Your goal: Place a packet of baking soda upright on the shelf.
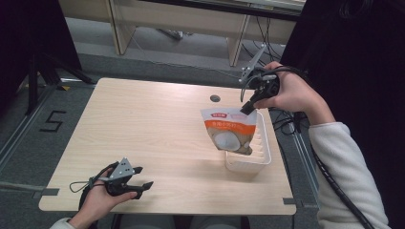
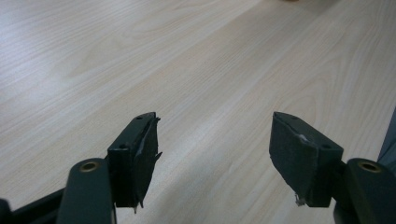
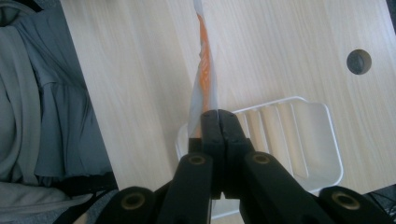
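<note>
In the high view, the right claw (image 1: 248, 108) pinched the top edge of an orange and white pouch (image 1: 230, 131), which hung tilted above the near end of a white ribbed tray (image 1: 264, 143) at the right side of the wooden counter (image 1: 143, 129). The pouch's lower end reached down to the tray's near rim; whether it touched was not clear. The left claw (image 1: 144, 177) rested low over the near left part of the counter, jaws spread and holding nothing, well apart from the pouch. In the left gripper view, the left claw (image 2: 212, 158) stood wide open over bare wood grain. In the right gripper view, the right claw (image 3: 218, 122) was clamped tight on the pouch (image 3: 204, 79), seen edge-on as a thin orange and white strip, with the tray (image 3: 299, 135) below and beside it and a round hole (image 3: 359, 61) in the counter (image 3: 280, 46) farther off.
</note>
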Motion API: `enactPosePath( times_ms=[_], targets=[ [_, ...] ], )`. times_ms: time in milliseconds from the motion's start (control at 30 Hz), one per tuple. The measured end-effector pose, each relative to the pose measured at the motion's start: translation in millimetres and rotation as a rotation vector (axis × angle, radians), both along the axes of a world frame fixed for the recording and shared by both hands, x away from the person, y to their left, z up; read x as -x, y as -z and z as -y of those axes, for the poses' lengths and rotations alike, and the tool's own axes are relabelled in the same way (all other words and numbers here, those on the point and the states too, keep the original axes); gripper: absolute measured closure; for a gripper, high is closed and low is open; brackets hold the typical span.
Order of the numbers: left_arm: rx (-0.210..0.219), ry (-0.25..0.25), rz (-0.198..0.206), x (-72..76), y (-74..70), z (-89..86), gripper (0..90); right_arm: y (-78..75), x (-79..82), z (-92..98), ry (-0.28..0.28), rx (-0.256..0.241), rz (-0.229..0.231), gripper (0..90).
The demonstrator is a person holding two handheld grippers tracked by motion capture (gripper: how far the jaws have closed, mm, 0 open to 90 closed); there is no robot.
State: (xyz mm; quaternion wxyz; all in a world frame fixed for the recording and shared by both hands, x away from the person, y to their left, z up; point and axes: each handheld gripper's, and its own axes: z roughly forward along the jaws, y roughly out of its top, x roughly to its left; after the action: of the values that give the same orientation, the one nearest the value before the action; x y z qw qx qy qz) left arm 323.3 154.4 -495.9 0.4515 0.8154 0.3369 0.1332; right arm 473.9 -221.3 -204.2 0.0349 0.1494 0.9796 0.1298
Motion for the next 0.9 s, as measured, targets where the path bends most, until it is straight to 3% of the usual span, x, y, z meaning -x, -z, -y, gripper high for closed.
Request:
enactPosePath(
  times_ms=[200,367,433,533,900],
  targets=[
    [-0.011,0.007,0.02,-0.8,-0.5,-0.8,32.1,0.7,-1.1,6.7,0.006,0.001,-0.006,90.0],
    [-0.006,0.004,0.016,-0.5,-0.6,-0.3,31.9,3.1,-0.9,11.5,0.01,0.009,-0.007,90.0],
    [-0.005,0.001,0.015,-0.2,-0.9,-0.5,31.8,2.8,0.7,13.4,0.04,0.015,-0.007,90.0],
    [-0.002,0.009,0.023,-0.8,-0.8,-0.8,31.8,4.8,-0.9,16.6,0.021,0.007,-0.011,90.0],
    [-0.003,0.007,0.021,-0.7,-1.0,-1.1,31.8,4.5,0.0,26.0,0.048,0.02,-0.004,90.0]
  ],
)
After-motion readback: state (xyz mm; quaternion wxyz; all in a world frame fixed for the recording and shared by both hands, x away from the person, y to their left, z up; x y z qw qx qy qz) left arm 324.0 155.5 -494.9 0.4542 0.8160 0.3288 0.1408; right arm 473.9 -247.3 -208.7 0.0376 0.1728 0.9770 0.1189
